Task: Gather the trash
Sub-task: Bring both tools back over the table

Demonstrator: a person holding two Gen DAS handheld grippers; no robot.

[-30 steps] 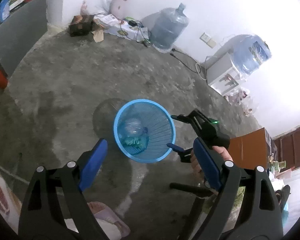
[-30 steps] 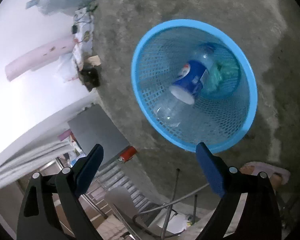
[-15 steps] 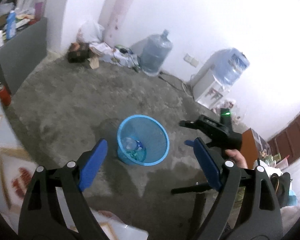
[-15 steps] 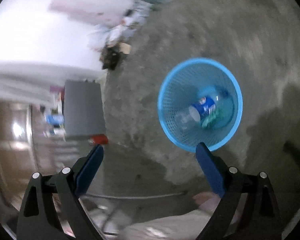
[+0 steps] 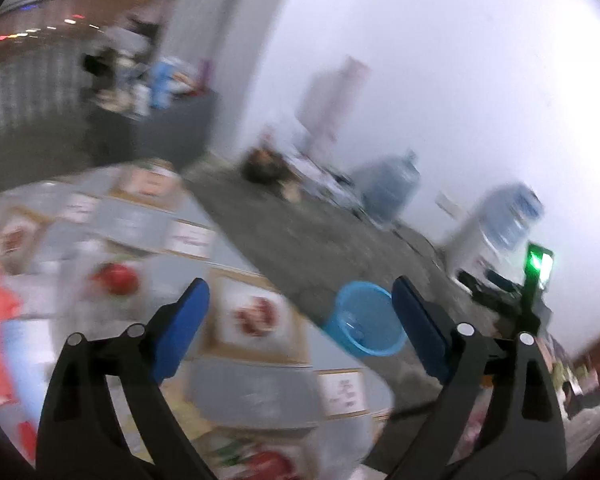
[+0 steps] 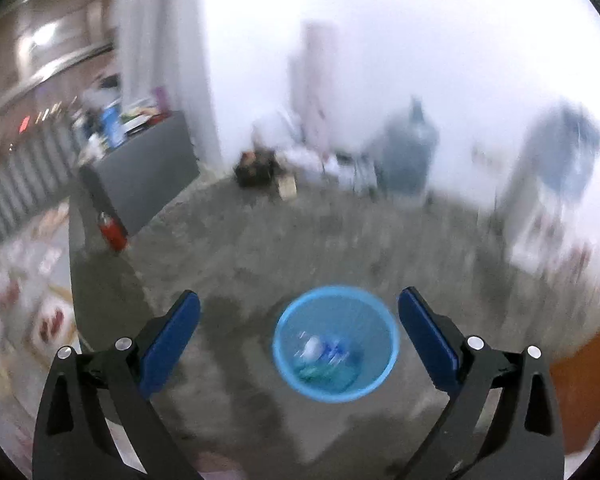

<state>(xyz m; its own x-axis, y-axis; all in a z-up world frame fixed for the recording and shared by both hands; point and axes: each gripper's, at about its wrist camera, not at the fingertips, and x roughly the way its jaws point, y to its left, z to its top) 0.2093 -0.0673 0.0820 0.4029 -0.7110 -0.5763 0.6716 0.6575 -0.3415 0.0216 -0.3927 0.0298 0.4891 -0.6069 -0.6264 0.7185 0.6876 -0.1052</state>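
We inspect the left wrist view first. At left and centre lies a surface (image 5: 236,392) covered with blurred printed sheets, and a red round item (image 5: 116,278) sits on it at left centre; what it is we cannot tell through the blur. The left gripper (image 5: 300,304) hangs over this surface, jaws wide, having just been opening, nothing between them. The blue basket (image 5: 366,330) stands on the concrete floor (image 5: 312,236) at lower right of centre, beyond the surface's edge. At far right we note the right gripper (image 5: 496,286), seen from the side, with a green light on its body.

In the right wrist view the basket (image 6: 336,344) sits low and central, directly ahead between the wide, empty jaws of the right gripper (image 6: 299,318), which have also just been opening. A bottle (image 6: 324,348) and green matter lie inside it. Both tools point downward at a slant.

We judge that any remaining trash lies toward the left, on the covered surface, nearer the left hand.
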